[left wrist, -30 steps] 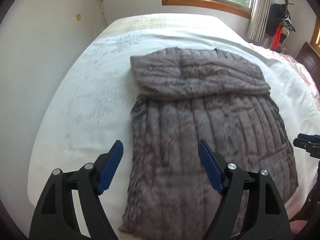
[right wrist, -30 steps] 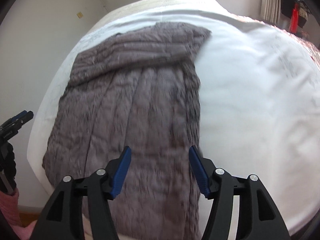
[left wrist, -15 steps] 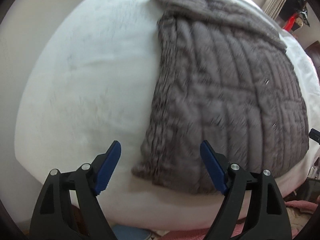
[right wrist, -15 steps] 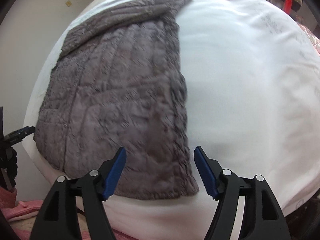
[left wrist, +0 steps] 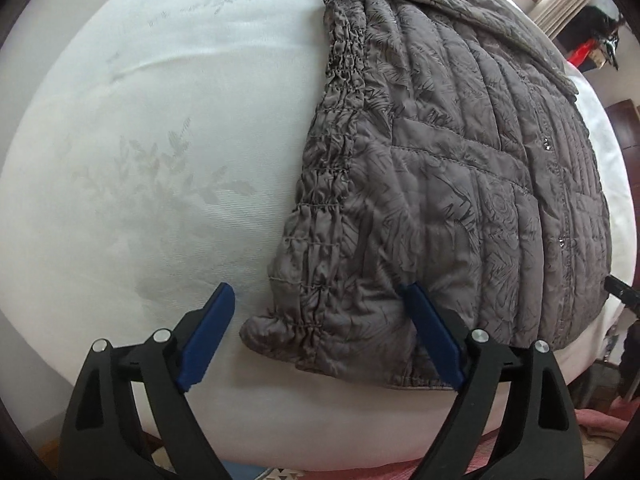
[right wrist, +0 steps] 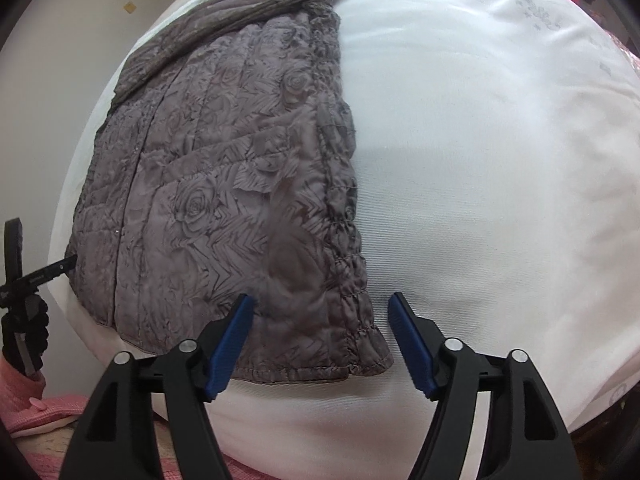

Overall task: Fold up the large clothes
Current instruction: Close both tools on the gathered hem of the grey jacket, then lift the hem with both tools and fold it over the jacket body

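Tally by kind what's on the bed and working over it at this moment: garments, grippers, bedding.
Quilted grey jacket: 1
Grippers: 2, left gripper and right gripper, both open
White bedsheet: 1
Total: 4

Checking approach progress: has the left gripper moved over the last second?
Yes. The left gripper has dropped toward the jacket's near hem corner, which now fills its view; the window has slid to the top edge.
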Demonstrator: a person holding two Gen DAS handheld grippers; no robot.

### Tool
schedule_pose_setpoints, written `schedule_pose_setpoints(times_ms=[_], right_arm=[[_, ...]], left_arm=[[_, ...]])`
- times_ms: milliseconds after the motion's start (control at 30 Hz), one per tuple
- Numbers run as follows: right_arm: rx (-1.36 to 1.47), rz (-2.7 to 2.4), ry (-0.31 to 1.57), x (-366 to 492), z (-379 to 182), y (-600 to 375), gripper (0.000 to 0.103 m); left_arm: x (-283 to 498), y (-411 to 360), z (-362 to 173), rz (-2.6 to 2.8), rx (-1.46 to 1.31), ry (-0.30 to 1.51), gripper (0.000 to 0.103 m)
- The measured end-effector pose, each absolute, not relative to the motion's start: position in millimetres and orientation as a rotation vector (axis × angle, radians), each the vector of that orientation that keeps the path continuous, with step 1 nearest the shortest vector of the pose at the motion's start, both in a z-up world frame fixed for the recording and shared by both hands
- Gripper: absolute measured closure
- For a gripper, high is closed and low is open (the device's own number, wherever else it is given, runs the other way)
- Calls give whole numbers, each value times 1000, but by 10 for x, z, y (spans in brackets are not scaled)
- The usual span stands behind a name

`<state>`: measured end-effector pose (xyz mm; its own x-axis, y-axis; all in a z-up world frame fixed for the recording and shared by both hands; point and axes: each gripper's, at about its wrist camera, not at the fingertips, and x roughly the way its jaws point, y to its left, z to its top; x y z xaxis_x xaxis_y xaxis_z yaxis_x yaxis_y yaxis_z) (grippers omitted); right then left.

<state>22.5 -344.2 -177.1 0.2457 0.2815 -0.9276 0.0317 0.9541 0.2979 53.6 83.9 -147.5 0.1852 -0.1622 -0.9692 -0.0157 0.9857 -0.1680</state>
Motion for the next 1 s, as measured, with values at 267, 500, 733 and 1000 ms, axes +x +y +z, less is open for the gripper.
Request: schedule_pose_setpoints(times_ms=[267,500,733,1000], right_arm=[[303,224,1304,196,-1745,-3387,79],[343,263,1283,195,-1662,-3390,89],[371,288,1243,217,-1548,-3411,91],[496,391,1135,315,-943,-3570,92]], left_arm=[[466,913,-1508,-171,-220,1377,38],[284,939,-1357,-257,-316,1355,84],[242,971,-1170,-247,-306,1323,90],[408,855,-501,-312,-349,1194,92]])
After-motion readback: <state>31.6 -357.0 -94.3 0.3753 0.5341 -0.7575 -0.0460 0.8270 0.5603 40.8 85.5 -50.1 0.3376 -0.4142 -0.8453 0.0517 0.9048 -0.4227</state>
